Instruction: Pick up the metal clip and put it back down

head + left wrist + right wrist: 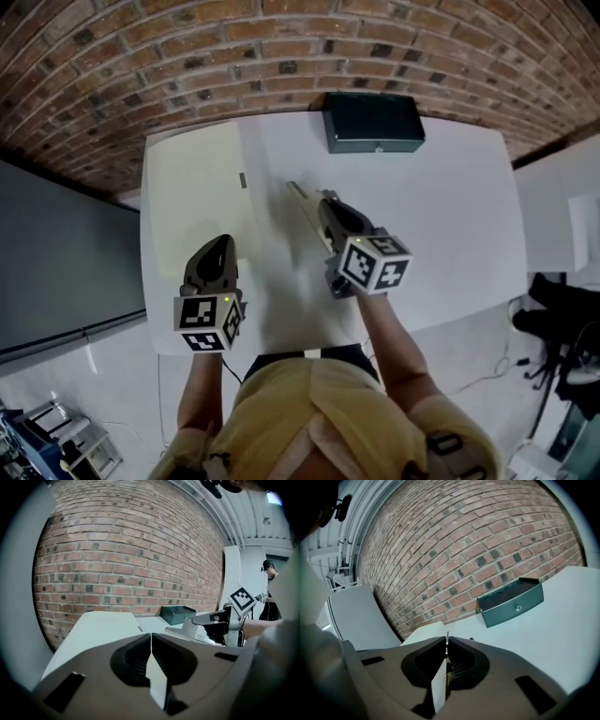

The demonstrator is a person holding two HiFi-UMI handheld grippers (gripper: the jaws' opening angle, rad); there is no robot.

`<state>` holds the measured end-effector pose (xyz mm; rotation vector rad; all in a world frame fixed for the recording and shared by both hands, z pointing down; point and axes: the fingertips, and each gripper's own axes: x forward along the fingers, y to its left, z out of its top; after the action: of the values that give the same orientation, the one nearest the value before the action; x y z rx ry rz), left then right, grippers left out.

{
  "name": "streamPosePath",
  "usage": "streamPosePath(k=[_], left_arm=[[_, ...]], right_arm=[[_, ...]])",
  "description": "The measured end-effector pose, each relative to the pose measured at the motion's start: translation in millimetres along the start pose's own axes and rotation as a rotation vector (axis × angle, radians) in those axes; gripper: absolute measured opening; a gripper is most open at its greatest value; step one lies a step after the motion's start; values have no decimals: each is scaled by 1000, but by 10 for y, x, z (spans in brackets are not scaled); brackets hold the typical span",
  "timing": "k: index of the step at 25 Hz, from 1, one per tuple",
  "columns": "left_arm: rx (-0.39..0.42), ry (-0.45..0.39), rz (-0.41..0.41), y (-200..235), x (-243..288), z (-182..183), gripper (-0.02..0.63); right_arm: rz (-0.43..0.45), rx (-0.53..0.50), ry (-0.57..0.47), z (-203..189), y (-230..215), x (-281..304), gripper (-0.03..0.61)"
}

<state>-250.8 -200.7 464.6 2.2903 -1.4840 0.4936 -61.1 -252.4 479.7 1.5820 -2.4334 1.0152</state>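
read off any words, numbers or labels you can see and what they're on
No readable words or numbers anywhere.
Marker cubes: black-and-white square patterns only, no letters.
Dark green box: small round mark on its front, too small to read.
Metal clip in the right gripper: no print visible.

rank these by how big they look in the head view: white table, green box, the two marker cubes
white table
green box, narrowly
left marker cube and right marker cube: alike, not ranked; they are nearer the camera than the box
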Motion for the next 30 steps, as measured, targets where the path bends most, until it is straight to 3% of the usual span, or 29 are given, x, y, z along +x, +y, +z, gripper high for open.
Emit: streamPosePath(k=[19,30], left_arm=[[27,-14,-135,-1820,1009,416,3],[101,10,-169,-2700,1444,539,3]], right_arm=[[-97,44,-79,711,-1732,-1149,18],[-176,66,-145,1101,-2754,-1646,18]])
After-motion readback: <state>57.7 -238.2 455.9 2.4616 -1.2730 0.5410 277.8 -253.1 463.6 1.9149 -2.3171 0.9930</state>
